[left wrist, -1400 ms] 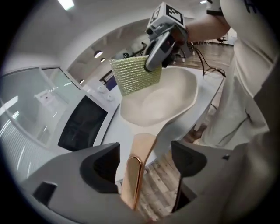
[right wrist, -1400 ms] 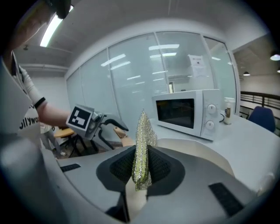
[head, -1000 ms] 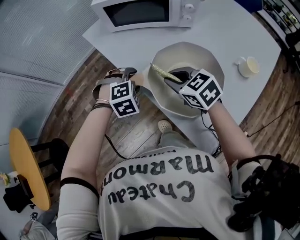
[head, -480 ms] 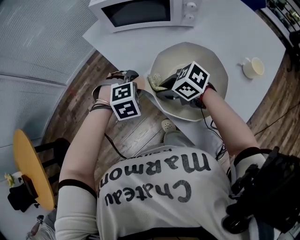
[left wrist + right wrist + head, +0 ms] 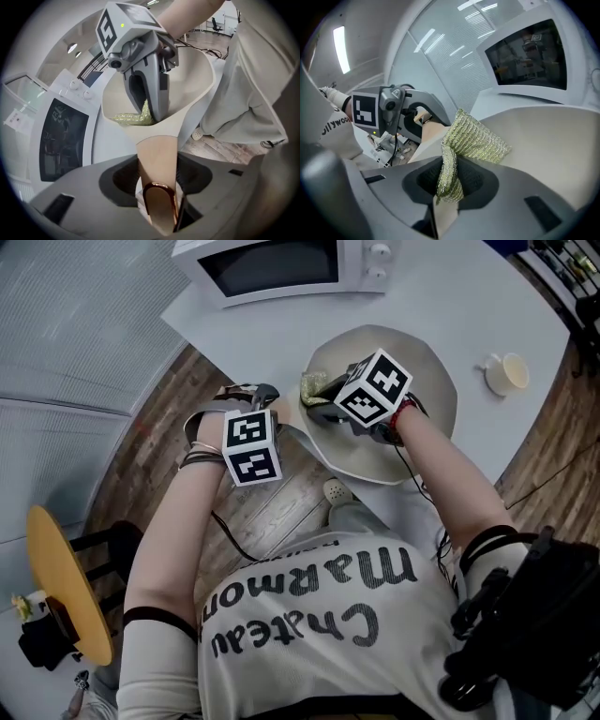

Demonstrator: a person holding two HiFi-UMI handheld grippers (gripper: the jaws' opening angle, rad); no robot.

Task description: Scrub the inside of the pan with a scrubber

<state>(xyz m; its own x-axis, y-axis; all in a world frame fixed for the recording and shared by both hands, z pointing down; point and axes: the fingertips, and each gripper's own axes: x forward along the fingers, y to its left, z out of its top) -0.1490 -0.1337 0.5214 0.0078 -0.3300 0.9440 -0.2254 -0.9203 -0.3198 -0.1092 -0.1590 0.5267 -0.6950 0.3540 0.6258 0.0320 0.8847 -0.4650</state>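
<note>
A cream pan (image 5: 424,371) sits on the white table (image 5: 487,296), its tan handle (image 5: 287,412) reaching over the table's near-left edge. My left gripper (image 5: 263,399) is shut on that handle (image 5: 157,157); its jaws have just been closing with the handle between them. My right gripper (image 5: 323,396) is inside the pan at its left wall, shut on a yellow-green mesh scrubber (image 5: 312,385). In the right gripper view the scrubber (image 5: 471,140) is pinched and folded between the jaws, its free part lying against the pan's inner wall (image 5: 553,150).
A white microwave (image 5: 281,266) stands at the table's back edge behind the pan. A small cup (image 5: 505,373) sits to the right of the pan. Below the table edge are a wooden floor (image 5: 262,507), a cable and a round yellow side table (image 5: 58,577).
The right gripper has carried the scrubber from the pan's middle to its left wall near the handle, lower and more tilted. The left gripper has stayed on the handle.
</note>
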